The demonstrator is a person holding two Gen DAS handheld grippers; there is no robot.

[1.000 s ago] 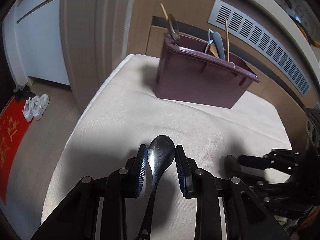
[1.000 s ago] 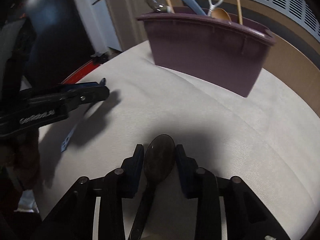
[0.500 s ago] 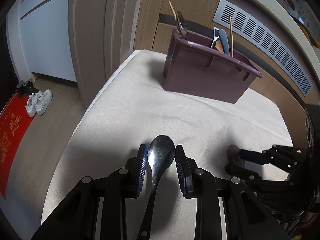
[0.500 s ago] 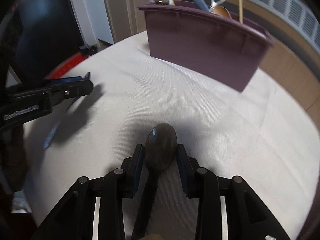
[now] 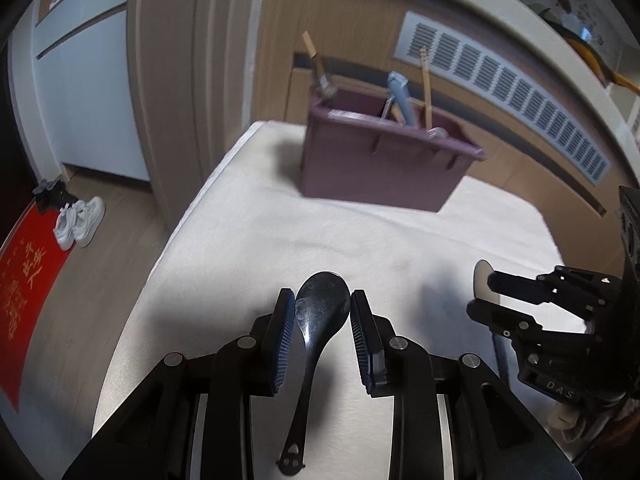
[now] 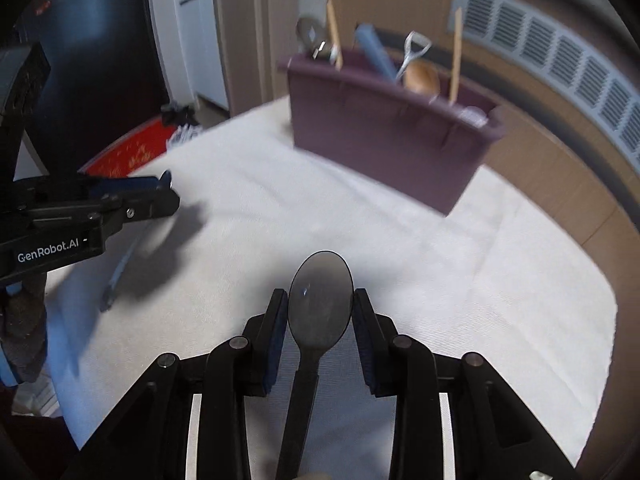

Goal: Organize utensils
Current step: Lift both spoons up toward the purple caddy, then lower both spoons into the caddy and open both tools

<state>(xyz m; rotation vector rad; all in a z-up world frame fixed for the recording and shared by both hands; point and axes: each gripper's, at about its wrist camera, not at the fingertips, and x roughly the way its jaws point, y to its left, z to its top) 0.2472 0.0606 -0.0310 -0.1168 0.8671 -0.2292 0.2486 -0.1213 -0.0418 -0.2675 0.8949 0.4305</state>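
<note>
So I had a spoon in each gripper at this point. The left gripper [image 5: 322, 310] was clamped on a dark metal spoon [image 5: 316, 332], bowl squeezed between the blue pads, pointing toward 12 o'clock in the left wrist view, handle running straight back toward 6 with its holed end near the bottom edge. Long axis pretty much lined up with the fingers.

Same deal on the other side: the right gripper [image 6: 320, 304] had its jaws closed on a grey spoon [image 6: 319, 312], bowl at 12, handle trailing back to 6 between the fingers.

The purple caddy [image 5: 380, 164] stood at the far end of the white cushion [image 5: 248, 240], around 12 to 1 o'clock from both cameras, well apart from either spoon. It had chopsticks [image 6: 455, 56], a blue handle [image 6: 374, 56], a wooden spoon [image 6: 422, 76] and some metal bits sticking up out of it, tilted various ways. Right view was blurry, so I couldn't tell which compartment held what.

Off at 9 o'clock in the left view, white sneakers [image 5: 78, 222] beside a red mat [image 5: 24, 292] on the floor.
</note>
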